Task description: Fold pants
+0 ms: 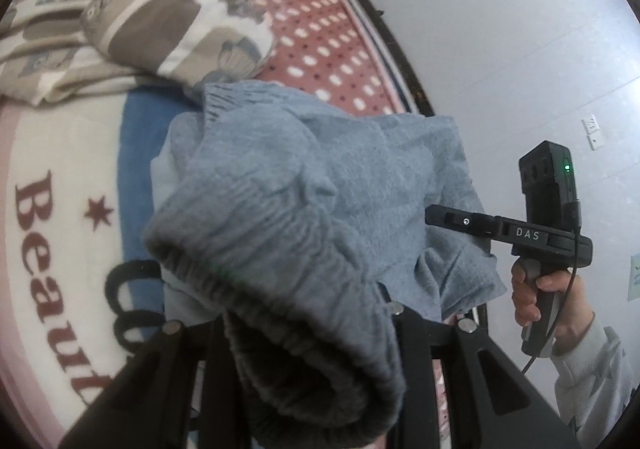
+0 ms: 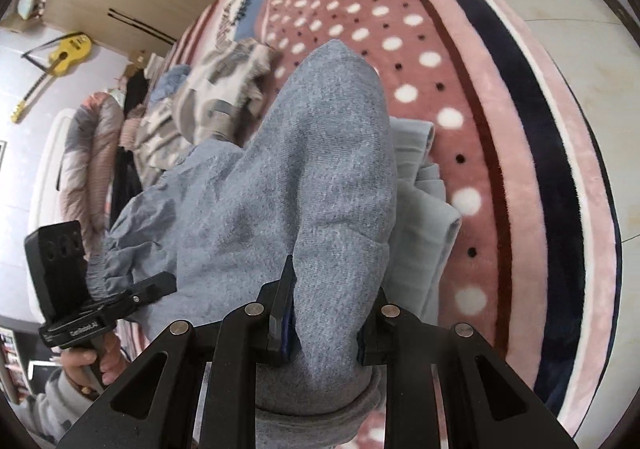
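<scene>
The grey-blue sweatpants (image 1: 304, 185) hang in the air above the bed, held by both grippers. My left gripper (image 1: 312, 329) is shut on the ribbed elastic end (image 1: 280, 281), which drapes over and hides its fingers. My right gripper (image 2: 324, 313) is shut on another part of the pants (image 2: 296, 177), with the fabric pinched between its dark fingers (image 2: 280, 313). The right gripper also shows in the left wrist view (image 1: 440, 218), its tip buried in the cloth. The left gripper shows in the right wrist view (image 2: 160, 285), clamping a gathered edge.
A pink, white and blue printed blanket (image 1: 60, 177) covers the bed, with a dotted band (image 2: 436, 89). A folded light-blue garment (image 2: 428, 201) lies under the pants. A brown-and-cream patterned garment (image 1: 160, 29) lies further back. A white wall (image 1: 520, 49) is to the right.
</scene>
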